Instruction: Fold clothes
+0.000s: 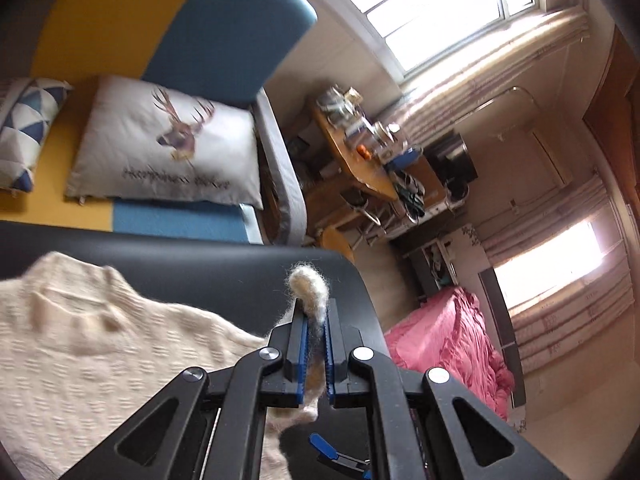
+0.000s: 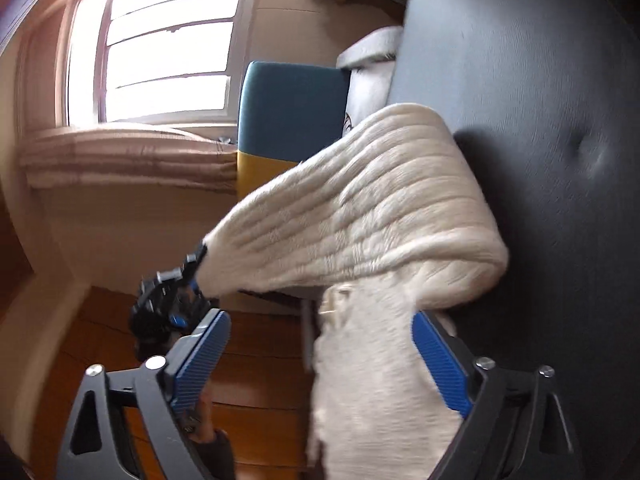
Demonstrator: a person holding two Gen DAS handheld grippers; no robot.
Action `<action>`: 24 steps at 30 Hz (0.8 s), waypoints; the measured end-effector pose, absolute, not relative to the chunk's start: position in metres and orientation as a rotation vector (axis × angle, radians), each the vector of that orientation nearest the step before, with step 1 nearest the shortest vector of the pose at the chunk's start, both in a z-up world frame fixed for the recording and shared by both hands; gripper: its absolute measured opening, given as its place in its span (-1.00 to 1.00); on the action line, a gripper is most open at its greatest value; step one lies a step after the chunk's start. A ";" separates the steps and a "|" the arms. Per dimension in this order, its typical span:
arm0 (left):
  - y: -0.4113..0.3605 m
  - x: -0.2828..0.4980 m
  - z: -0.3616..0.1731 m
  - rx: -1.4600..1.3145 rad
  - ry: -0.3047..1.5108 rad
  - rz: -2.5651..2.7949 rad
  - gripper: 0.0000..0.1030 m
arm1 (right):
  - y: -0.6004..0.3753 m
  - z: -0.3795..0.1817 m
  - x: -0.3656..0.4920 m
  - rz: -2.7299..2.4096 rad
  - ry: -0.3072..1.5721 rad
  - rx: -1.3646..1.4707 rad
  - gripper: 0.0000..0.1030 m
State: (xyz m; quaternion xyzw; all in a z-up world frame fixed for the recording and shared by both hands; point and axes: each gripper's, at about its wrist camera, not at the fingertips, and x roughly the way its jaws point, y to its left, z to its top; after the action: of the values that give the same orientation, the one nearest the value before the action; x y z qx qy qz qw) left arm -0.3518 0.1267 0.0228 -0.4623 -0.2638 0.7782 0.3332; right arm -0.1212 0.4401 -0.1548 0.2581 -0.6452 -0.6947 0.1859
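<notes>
A cream knitted sweater (image 1: 80, 344) lies on a black table (image 1: 224, 264). My left gripper (image 1: 314, 308) is shut on a fuzzy edge of the sweater, which sticks out past the fingertips. In the right wrist view the sweater (image 2: 384, 208) is lifted and stretched from the table (image 2: 540, 120) across to the left gripper (image 2: 188, 268), which pinches its end. My right gripper (image 2: 320, 320) is open, its blue pads wide apart on either side of a hanging part of the sweater. Both views are motion-blurred.
A blue and yellow sofa (image 1: 224, 40) with a deer cushion (image 1: 168, 144) stands behind the table. A cluttered wooden desk (image 1: 360, 152), a pink bedspread (image 1: 448, 336) and bright windows (image 1: 440, 8) lie beyond. A wooden floor (image 2: 256, 360) is below the table edge.
</notes>
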 end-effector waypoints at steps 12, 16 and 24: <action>-0.045 -0.317 -0.008 -1.192 -0.823 2.157 -0.90 | 0.371 -0.161 -0.192 -1.971 -1.850 0.860 0.94; -0.081 -0.308 -0.061 -1.348 -0.778 2.217 -0.90 | 0.361 -0.161 -0.205 -2.084 -1.775 0.939 0.94; -0.129 -0.292 -0.146 -1.526 -0.831 2.239 -0.90 | 0.357 -0.160 -0.209 -2.176 -1.669 1.020 0.94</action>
State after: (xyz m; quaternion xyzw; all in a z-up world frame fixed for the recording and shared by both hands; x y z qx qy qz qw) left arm -0.2916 -0.1286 -0.1460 -0.5320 -0.2899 0.7806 0.1534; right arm -0.2089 0.3566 -0.1595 0.3466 -0.5670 -0.7394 0.1077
